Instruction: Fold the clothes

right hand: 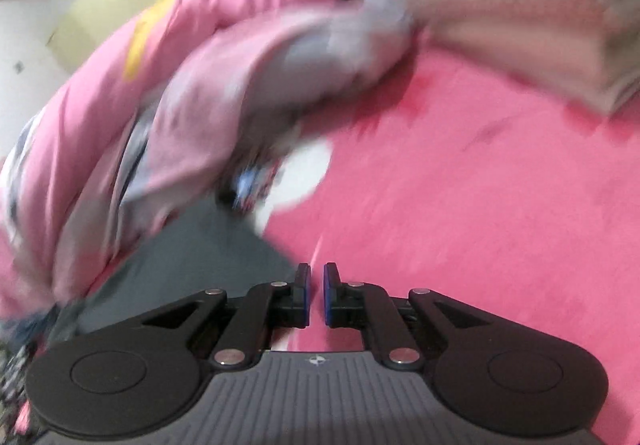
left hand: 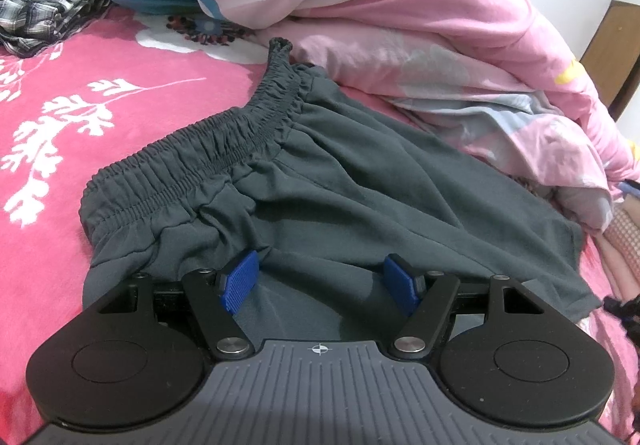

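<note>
Shorts [left hand: 320, 173], dark grey, elastic waistband [left hand: 208, 161]: lying flat on the pink floral bedsheet [left hand: 80, 57], spreading out directly ahead of the left gripper [left hand: 320, 281] and running under its fingertips. Waistband lying ahead and to the gripper's left; leg hems trailing off to its right.

Left gripper: jaws standing well apart, blue pads [left hand: 240, 281] resting at the near edge of the fabric, nothing being pinched.

Right gripper [right hand: 317, 295]: jaws standing nearly together with only a thin gap, nothing showing between them. View is smeared with motion blur. One grey corner of the shorts [right hand: 208, 245] is lying ahead and to this gripper's left; bare sheet [right hand: 460, 205] is lying ahead and to its right.

Pink quilt [left hand: 440, 45]: bunched beyond the shorts, just beside their far edge. Plaid garment [left hand: 36, 13]: lying well apart, far ahead-left of the left gripper.

Step, as judged: garment is being laid out, first fold not yet made. Next move is calling for the right jaws to open and take the hem corner, the left to close on the near edge, then both carrying it over.
</note>
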The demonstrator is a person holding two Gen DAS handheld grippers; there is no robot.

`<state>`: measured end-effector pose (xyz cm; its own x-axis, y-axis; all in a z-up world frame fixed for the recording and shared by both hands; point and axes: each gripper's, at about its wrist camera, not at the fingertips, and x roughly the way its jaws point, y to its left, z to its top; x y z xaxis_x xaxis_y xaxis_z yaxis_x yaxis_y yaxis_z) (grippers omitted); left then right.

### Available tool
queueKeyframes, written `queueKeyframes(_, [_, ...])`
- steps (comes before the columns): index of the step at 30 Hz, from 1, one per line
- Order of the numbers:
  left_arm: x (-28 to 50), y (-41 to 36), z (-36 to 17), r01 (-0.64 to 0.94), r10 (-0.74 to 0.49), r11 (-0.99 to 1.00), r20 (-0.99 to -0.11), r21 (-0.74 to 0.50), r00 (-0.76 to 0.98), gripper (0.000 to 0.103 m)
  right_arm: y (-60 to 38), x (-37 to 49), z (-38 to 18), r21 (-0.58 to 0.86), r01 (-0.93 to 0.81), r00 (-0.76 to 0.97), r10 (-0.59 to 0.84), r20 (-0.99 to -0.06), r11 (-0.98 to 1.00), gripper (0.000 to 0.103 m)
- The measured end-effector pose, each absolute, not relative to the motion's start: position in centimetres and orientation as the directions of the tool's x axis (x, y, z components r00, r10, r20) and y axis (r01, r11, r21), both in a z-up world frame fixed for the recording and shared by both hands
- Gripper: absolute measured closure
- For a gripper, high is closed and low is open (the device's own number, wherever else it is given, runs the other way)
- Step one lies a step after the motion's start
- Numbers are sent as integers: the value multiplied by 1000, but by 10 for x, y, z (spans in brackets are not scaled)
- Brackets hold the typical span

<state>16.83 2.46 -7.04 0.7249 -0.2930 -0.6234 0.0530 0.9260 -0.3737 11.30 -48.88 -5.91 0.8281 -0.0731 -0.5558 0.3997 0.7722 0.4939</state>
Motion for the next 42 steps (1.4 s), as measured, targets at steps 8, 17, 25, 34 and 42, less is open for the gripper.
queueKeyframes(8, [169,26,-71,51,-303,918,-612,-393,730,34,-435,154,-54,494,45,801,264,-537,869,75])
queueKeyframes(17, [147,61,-58,53,-370,843,-506,-535,779,33,-450,133,-57,310,233,785,10,-620,922,78])
queueKeyframes(25, [113,115,-50,-7,-342,804,-472,-594,812,33,-371,100,6,232,-77,838,188,-512,970,66])
queueKeyframes(34, [89,135,-72,-60,-295,835,-537,-547,790,33,-171,80,12,-57,-661,672,557,-489,748,29])
queueKeyframes(42, [76,162,-76,-47,-289,831,-502,-555,816,32,-35,85,-41,-220,-825,530,576,-622,521,29])
